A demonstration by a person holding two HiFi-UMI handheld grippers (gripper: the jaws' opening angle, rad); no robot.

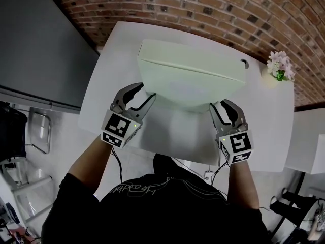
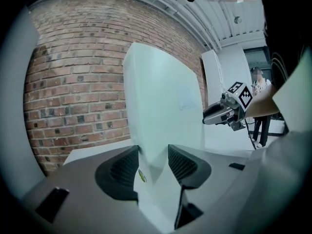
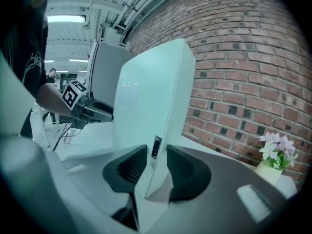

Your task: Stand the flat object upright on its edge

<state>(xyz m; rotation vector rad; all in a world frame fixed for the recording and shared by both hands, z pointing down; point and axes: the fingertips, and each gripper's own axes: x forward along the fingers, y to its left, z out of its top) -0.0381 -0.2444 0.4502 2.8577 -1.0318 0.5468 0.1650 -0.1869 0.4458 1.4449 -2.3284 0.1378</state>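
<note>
The flat object (image 1: 188, 80) is a wide white panel, standing nearly upright on its long edge over the white table (image 1: 177, 131). My left gripper (image 1: 145, 93) is shut on its lower left end and my right gripper (image 1: 220, 105) is shut on its lower right end. In the left gripper view the panel (image 2: 161, 96) fills the gap of the left gripper (image 2: 153, 155), with the right gripper (image 2: 226, 112) across from it. In the right gripper view the panel's narrow side (image 3: 151, 96) sits between the right gripper's (image 3: 156, 160) pads. Whether the bottom edge touches the table I cannot tell.
A brick wall (image 1: 213, 9) runs behind the table. A small pot of flowers (image 1: 280, 66) stands at the table's far right corner. A dark grey panel (image 1: 40, 44) is at the left, with a metal chair (image 1: 38, 131) on the floor below it.
</note>
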